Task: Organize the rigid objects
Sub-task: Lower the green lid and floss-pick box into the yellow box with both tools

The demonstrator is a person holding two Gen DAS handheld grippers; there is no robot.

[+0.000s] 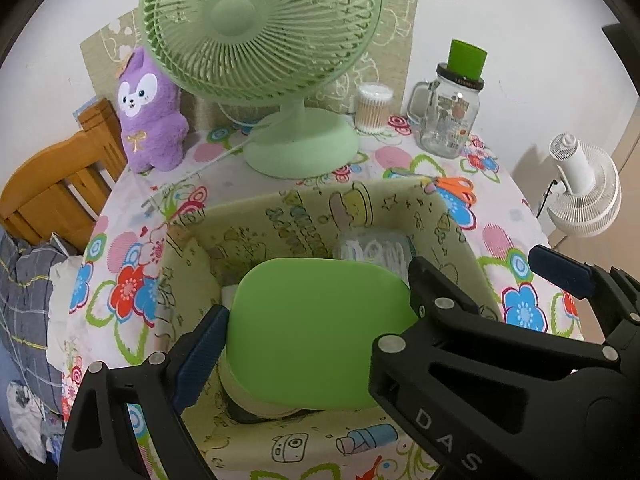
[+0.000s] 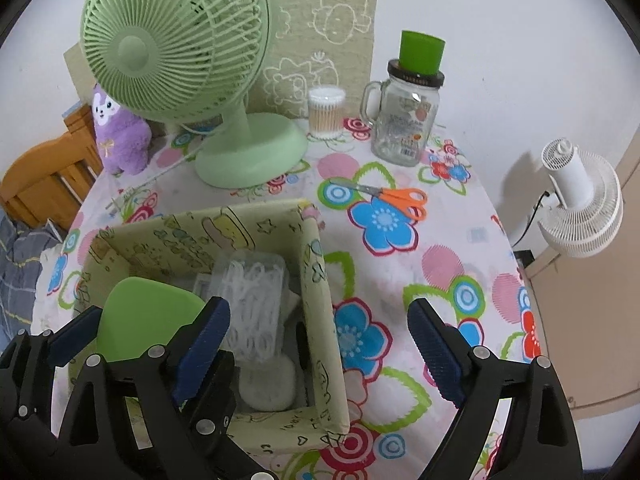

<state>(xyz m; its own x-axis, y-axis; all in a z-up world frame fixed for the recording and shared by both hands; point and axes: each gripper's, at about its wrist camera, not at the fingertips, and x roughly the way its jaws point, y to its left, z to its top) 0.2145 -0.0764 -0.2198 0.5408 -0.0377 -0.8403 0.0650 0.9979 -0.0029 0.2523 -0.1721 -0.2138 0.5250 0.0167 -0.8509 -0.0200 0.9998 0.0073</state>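
Observation:
A pale green printed storage box (image 1: pixel 304 208) (image 2: pixel 320 292) stands on the flowered table. My left gripper (image 1: pixel 316 320) is shut on a green-lidded container (image 1: pixel 316 332) and holds it inside the box; it shows in the right wrist view (image 2: pixel 140 320) too. A clear pack of white pieces (image 2: pixel 252 300) and a white round object (image 2: pixel 268 384) lie in the box. My right gripper (image 2: pixel 320 340) is open and empty above the box's right wall. Orange-handled scissors (image 2: pixel 396 198) (image 1: pixel 456 186) lie on the table behind the box.
A green desk fan (image 1: pixel 276 40) (image 2: pixel 192 60), a purple plush (image 1: pixel 150 116), a cotton-swab tub (image 2: pixel 326 112) and a glass jar mug with a green cup on top (image 2: pixel 408 112) stand at the back. A white fan (image 2: pixel 580 204) stands right of the table; a wooden chair (image 1: pixel 52 196) left.

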